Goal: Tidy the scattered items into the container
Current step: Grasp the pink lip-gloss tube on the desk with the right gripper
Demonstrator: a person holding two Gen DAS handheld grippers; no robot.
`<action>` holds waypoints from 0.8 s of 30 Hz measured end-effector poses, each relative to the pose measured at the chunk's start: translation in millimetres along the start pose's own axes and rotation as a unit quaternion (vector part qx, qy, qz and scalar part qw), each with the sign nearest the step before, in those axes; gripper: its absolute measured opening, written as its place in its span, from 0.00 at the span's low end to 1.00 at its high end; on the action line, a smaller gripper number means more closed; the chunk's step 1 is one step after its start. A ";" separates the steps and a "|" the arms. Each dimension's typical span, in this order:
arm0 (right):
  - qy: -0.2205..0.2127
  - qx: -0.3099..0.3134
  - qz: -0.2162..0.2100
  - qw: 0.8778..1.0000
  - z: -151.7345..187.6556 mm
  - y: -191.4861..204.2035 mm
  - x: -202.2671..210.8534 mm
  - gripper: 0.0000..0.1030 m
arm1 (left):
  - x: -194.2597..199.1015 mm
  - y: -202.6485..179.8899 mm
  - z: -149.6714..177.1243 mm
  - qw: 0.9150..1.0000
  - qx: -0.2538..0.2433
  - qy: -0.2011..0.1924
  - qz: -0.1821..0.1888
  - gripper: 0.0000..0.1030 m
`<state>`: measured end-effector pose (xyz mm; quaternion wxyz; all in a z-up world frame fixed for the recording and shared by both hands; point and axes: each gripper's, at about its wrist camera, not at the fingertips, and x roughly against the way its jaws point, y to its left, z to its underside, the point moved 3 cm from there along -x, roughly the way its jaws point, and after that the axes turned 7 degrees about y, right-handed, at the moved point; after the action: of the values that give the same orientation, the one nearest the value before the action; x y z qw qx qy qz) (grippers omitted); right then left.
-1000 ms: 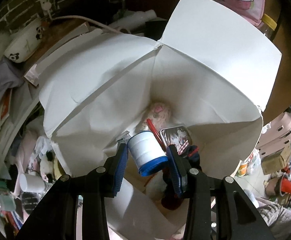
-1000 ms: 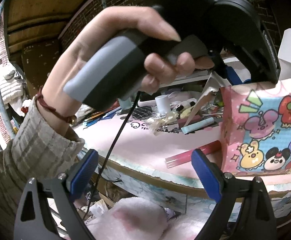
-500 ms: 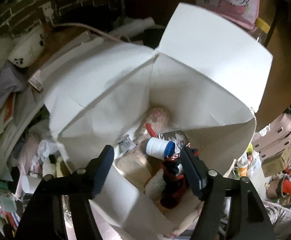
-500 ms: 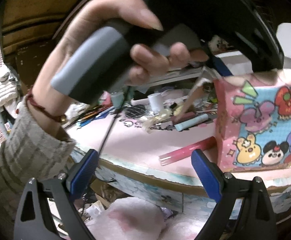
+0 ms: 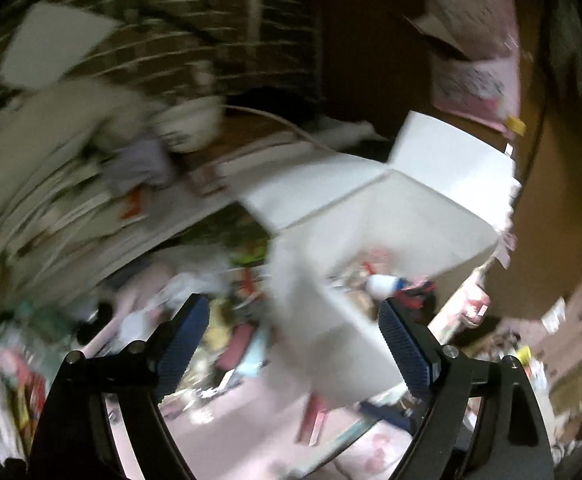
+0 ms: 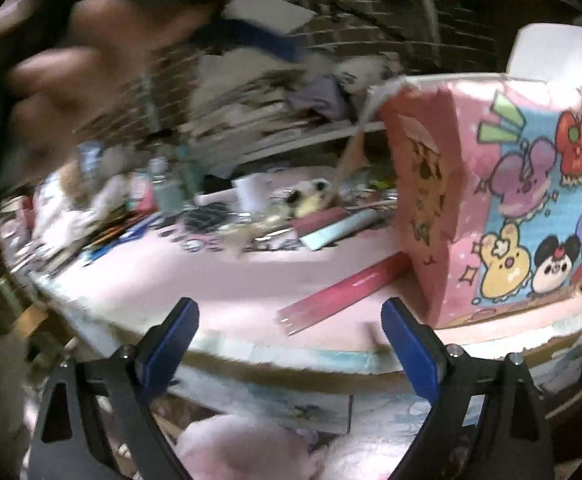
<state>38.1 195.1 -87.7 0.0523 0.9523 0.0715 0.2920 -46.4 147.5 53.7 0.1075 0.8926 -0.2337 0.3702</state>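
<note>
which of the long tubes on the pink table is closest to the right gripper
The red tube, lying alone at the table's front edge beside the cartoon box. The pale blue tube and the dark pink tube lie farther back in the clutter.

No lettering, label or number is sharp enough to read anywhere.

Left gripper (image 5: 293, 340) and right gripper (image 6: 289, 340): black triangular arms with cut-out openings, silver screws at the joints, and jaws faced with ribbed blue pads. Blurred hand (image 6: 87, 68) at upper left.
</note>
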 end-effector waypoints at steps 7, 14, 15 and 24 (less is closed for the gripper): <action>0.000 -0.008 0.062 0.998 1.6 0.6 -23.4 0.70 | 23.8 60.5 57.8 0.996 0.078 -0.037 -0.030 0.82; -0.010 -0.005 0.108 0.994 -2.8 0.8 -33.9 0.53 | 25.6 101.7 108.0 0.989 0.139 -0.032 -0.030 0.82; -0.011 -0.003 0.110 0.994 -3.3 1.2 -35.5 0.51 | 24.6 105.0 111.9 0.989 0.145 -0.030 -0.031 0.82; -0.025 0.038 0.110 0.993 0.6 10.4 -35.6 0.19 | 21.8 121.6 128.9 0.984 0.173 -0.028 -0.023 0.82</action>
<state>10.4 178.9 -106.2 -0.0149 0.9626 -0.0239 0.2695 -14.7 -12.4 -19.1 -0.0463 0.9131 -0.1482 0.3771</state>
